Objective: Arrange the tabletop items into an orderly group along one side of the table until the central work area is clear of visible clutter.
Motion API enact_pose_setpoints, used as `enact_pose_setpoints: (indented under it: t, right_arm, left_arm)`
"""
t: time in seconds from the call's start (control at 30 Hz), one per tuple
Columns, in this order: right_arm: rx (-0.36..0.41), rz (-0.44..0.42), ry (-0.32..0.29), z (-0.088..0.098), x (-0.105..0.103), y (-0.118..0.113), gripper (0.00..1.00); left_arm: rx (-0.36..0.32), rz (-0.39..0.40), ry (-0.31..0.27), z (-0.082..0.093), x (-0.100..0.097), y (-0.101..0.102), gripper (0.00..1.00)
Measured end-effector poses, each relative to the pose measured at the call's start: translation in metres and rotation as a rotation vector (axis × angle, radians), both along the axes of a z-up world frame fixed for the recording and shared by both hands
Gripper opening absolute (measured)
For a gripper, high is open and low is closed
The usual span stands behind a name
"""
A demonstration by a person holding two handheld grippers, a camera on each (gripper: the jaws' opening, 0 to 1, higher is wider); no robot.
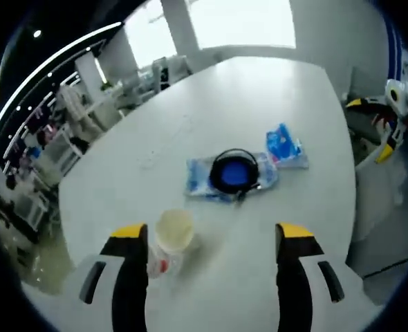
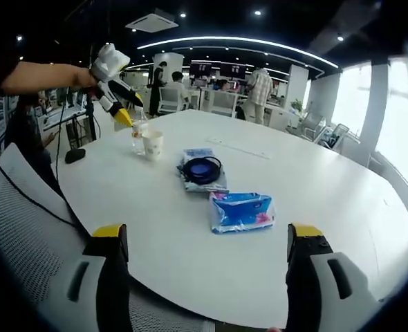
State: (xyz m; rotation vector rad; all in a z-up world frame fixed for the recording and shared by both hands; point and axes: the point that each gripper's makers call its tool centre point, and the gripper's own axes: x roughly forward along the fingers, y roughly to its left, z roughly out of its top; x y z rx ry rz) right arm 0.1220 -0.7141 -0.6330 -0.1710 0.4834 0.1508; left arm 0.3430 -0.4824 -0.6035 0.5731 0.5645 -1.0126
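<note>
Hovering wide open and empty over the table (image 1: 273, 83), the left claw (image 1: 214, 238) nears a light, crushable paper cup (image 1: 173, 232), best gripped gently mid-wall, while the right claw (image 2: 207, 238) gapes empty.

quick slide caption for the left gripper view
Open left tool above a paper cup, with a coiled black cable and blue tissue pack beyond on the white table.
</note>
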Motion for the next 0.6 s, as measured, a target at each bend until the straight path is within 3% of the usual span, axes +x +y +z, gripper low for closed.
enact_pose_setpoints:
  t: [0.17, 0.3, 0.4, 0.6]
  right_arm:
    - [0.054, -0.042, -0.011, 0.002, 0.001, -0.006, 0.95]
    - [0.052, -0.038, -0.006, 0.001, 0.001, -0.004, 0.95]
    - [0.046, -0.028, -0.002, 0.0, 0.0, -0.003, 0.95]
    - [0.036, -0.022, 0.001, 0.0, 0.0, -0.003, 0.95]
  left_arm:
    - [-0.118, 0.052, 0.016, 0.008, -0.016, 0.007, 0.73]
    - [-0.178, 0.092, 0.008, 0.011, -0.026, 0.013, 0.81]
    - [-0.237, 0.084, -0.026, 0.015, -0.035, 0.013, 0.85]
    - [-0.288, 0.087, -0.084, 0.021, -0.056, 0.018, 0.97]
